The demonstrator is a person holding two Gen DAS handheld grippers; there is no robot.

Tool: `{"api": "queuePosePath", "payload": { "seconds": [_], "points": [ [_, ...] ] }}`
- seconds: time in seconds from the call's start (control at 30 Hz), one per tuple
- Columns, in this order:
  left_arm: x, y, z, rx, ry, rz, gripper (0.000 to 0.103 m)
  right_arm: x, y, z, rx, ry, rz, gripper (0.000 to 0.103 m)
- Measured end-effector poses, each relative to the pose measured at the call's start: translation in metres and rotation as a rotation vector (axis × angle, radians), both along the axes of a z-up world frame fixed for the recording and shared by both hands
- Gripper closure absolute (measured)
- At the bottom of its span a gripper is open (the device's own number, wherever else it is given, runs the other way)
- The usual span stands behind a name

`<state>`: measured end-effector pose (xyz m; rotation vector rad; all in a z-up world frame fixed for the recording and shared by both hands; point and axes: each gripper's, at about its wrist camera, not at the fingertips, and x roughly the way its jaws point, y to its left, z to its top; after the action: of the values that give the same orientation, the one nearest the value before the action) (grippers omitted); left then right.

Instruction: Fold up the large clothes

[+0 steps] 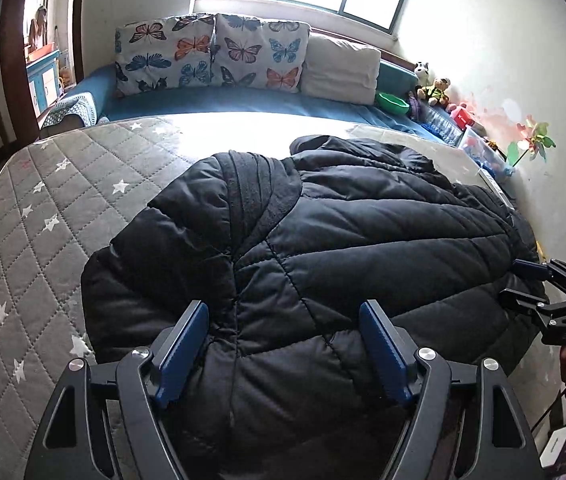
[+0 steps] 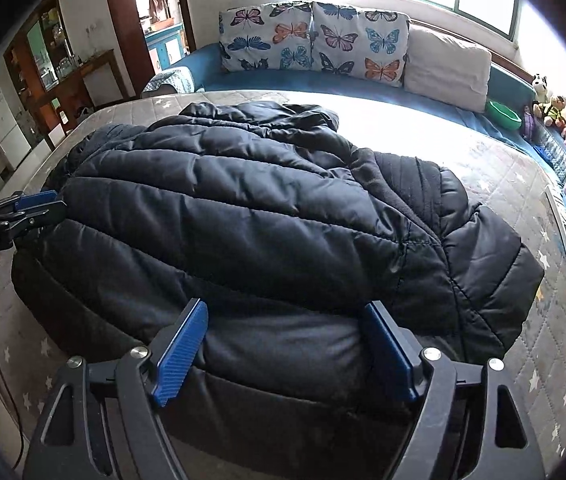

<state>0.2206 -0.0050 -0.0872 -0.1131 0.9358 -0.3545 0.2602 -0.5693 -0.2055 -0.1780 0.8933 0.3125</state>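
The black jacket (image 1: 303, 248) is lain crosswise on the bed (image 1: 43, 216) – its near hem is straddled by both spread-apart, empty tools – left tool (image 1: 285, 354), right tool (image 2: 285, 354).

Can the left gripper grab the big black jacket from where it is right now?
Probably yes. The left gripper has its jaws wide open, right over the near edge of the black jacket, which lies on the grey star mattress. Nothing sits between them, so closing should catch the puffy fabric.
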Motion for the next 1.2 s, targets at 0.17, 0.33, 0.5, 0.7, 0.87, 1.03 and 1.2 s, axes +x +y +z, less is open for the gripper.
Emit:
{"api": "queuePosePath", "payload": {
  "seconds": [0.17,0.33,0.5,0.7,0.87,1.03,1.2],
  "points": [
    [0.001,-0.003,-0.003,0.024,0.002,0.002,0.019,0.000,0.004,-0.001,-0.016,-0.009,-0.003,0.014],
    [0.002,-0.005,-0.003,0.027,0.000,0.003,0.019,-0.001,0.005,-0.001,-0.023,-0.013,-0.006,0.013],
    [0.003,-0.008,-0.004,0.035,-0.008,0.008,0.019,0.000,0.005,-0.001,-0.021,-0.013,-0.004,0.013],
    [-0.010,-0.011,0.000,0.063,-0.048,0.012,0.019,-0.005,0.003,0.004,-0.009,-0.039,-0.001,0.011],
    [-0.026,-0.009,0.013,0.112,-0.075,0.027,0.018,-0.017,0.002,0.014,-0.040,-0.085,-0.011,0.011],
    [-0.046,0.006,0.026,0.095,-0.089,0.053,0.017,-0.027,-0.005,0.022,-0.062,-0.124,-0.034,0.011],
    [-0.064,0.028,0.035,0.049,-0.075,0.099,0.008,-0.036,-0.014,0.030,-0.085,-0.166,-0.060,0.011]
  ]
}}
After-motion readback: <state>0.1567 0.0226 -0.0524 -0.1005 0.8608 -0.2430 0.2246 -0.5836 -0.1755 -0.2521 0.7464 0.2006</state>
